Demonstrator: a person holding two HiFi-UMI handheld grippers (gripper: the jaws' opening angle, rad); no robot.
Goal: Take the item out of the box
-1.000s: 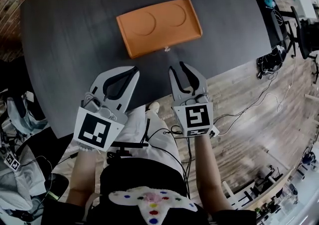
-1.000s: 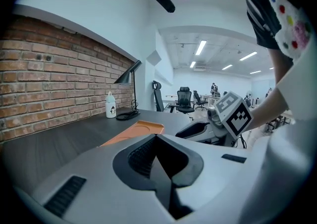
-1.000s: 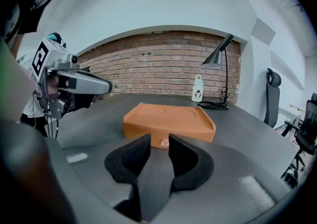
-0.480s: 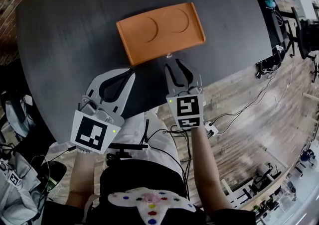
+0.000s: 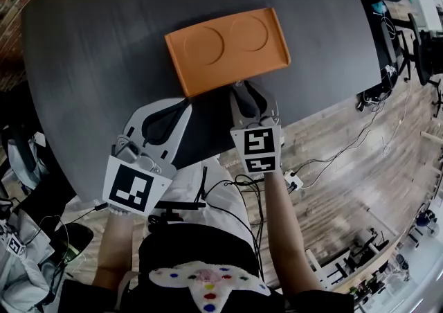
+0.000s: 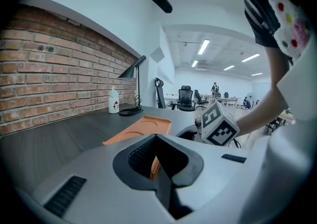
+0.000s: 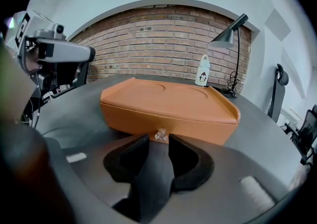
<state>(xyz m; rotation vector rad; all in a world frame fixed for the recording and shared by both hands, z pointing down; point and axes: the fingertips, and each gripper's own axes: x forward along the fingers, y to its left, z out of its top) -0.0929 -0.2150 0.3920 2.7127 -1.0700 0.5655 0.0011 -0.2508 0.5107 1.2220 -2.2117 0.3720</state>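
Observation:
An orange box (image 5: 227, 48) with its lid down lies on the dark table (image 5: 97, 41). Two round hollows mark the lid. A small clear knob (image 7: 160, 135) sticks out of the box's (image 7: 168, 105) front wall. My right gripper (image 7: 158, 141) is open, and its tips reach the front wall, one on each side of the knob without pressing it. From above, the right gripper (image 5: 244, 90) sits at the box's near edge. My left gripper (image 5: 181, 107) is shut and empty, low over the table just left of the box's near corner; its own view shows the box (image 6: 141, 129) ahead.
A black desk lamp (image 7: 229, 39) and a white bottle (image 7: 202, 77) stand at the table's far end by a brick wall (image 7: 148, 44). The table's near edge (image 5: 208, 156) runs under my grippers. Cables (image 5: 360, 142) lie on the wooden floor at right; office chairs (image 6: 185, 99) stand beyond.
My right gripper has moved forward to the box's front wall, so its tips now flank the knob. The left gripper has barely shifted and stays shut.

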